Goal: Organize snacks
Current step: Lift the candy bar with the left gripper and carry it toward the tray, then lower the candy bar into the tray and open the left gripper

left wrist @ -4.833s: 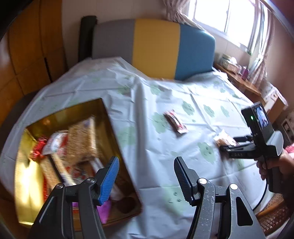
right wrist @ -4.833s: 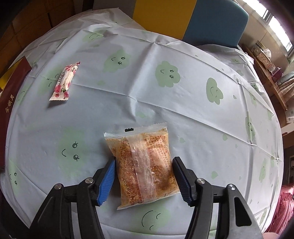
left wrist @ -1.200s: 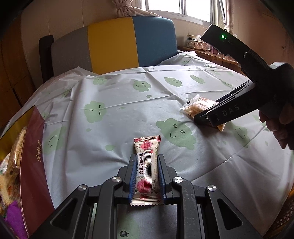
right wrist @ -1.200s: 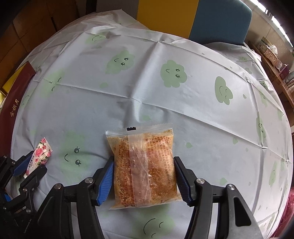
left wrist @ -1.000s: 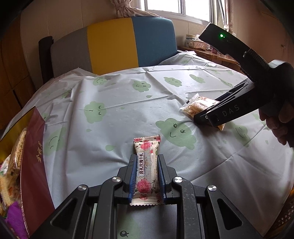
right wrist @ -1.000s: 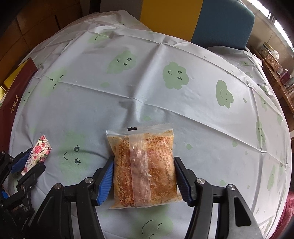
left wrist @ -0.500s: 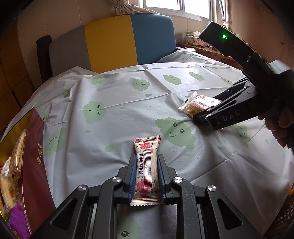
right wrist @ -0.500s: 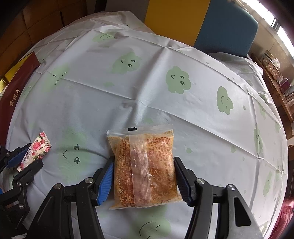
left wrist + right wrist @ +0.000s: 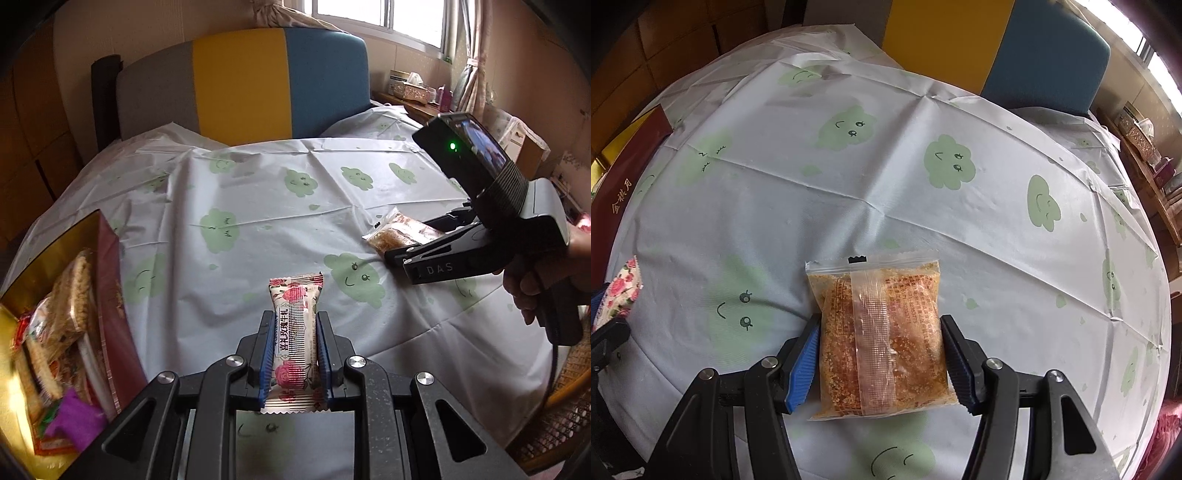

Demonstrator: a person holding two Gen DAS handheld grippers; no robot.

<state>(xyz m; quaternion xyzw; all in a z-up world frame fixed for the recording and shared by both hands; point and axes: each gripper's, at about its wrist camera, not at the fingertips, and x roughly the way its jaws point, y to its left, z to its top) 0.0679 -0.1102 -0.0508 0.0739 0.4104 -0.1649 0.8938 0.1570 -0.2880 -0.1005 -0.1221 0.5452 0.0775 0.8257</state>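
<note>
Far left: open gold-lined box (image 9: 51,236) at the table (image 9: 258,199) edge, snack packets piled inside. Left tool (image 9: 293,354) is clamped on the rose-print snack bar (image 9: 293,332) — blue pads pressing both long sides, bar pointing forward, off the cloud-print tablecloth (image 9: 886,177). Right of it, right tool (image 9: 881,354) straddles the orange crumb packet (image 9: 879,332), pads against both edges — packet seems to lie flat on the table; a hand (image 9: 532,284) grips that tool's handle.
</note>
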